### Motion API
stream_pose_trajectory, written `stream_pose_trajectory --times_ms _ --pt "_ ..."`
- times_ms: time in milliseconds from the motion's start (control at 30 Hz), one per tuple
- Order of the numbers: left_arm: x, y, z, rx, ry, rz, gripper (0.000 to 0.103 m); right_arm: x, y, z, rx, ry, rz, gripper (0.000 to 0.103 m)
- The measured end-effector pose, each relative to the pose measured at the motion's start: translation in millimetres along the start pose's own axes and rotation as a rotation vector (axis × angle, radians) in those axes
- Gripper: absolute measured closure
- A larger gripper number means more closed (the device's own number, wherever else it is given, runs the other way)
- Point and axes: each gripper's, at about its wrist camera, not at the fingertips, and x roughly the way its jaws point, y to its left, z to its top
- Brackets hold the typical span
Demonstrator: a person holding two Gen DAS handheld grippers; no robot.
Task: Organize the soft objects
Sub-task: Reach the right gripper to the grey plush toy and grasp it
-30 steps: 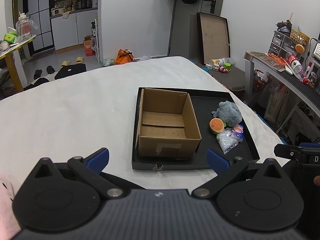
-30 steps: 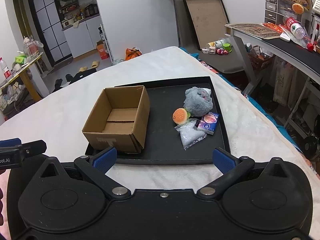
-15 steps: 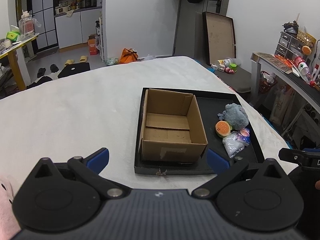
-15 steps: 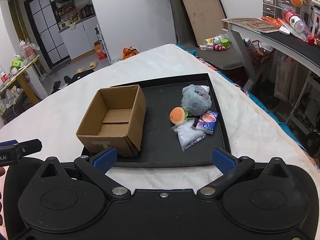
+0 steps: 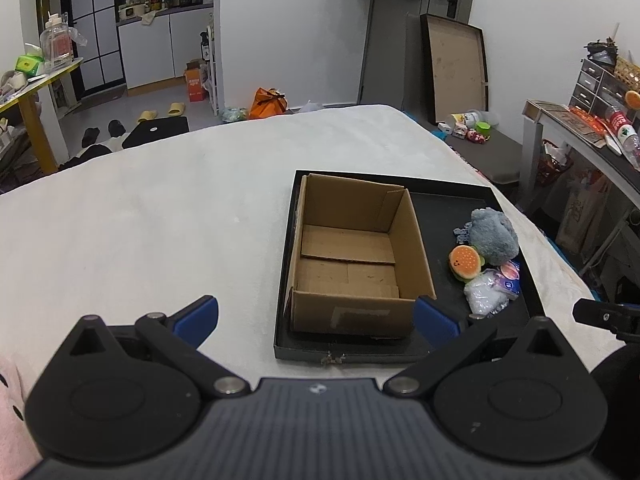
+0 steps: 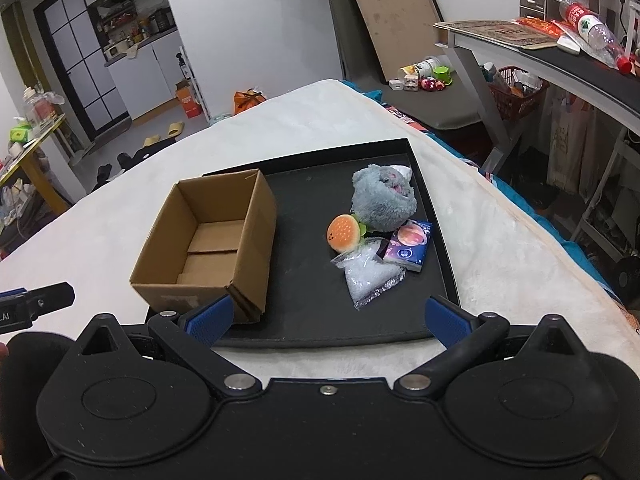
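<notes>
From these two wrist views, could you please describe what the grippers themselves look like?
Both the left gripper and right gripper are matte black, with blue-padded fingertips, silver pivot screws and round side discs. The left's body is ribbed; white lettering ending "AI" marks it.

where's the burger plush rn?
In both wrist views the burger plush lies on the black tray, right of the cardboard box, touching the grey plush behind it and the clear bag in front.
</notes>
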Motion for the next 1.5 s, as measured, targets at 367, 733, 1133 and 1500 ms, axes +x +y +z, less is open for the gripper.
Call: stream_pose_trajectory --times_ms 367,733,1133,1500 --pt "28 0 12 -0.016 0.013 0.006 0.002 29 -16 18 0.07 0.006 0.021 0.0" --pt "58 2 27 -0.026 0.013 0.036 0.009 67 -35 46 0.156 -0.002 0.031 0.0" --pt "93 7 38 -0.061 0.054 0.068 0.026 107 -52 78 0.212 0.026 0.002 0.0" --pt "134 7 48 -0.075 0.1 0.108 0.043 145 -60 95 0.233 0.046 -0.028 0.0"
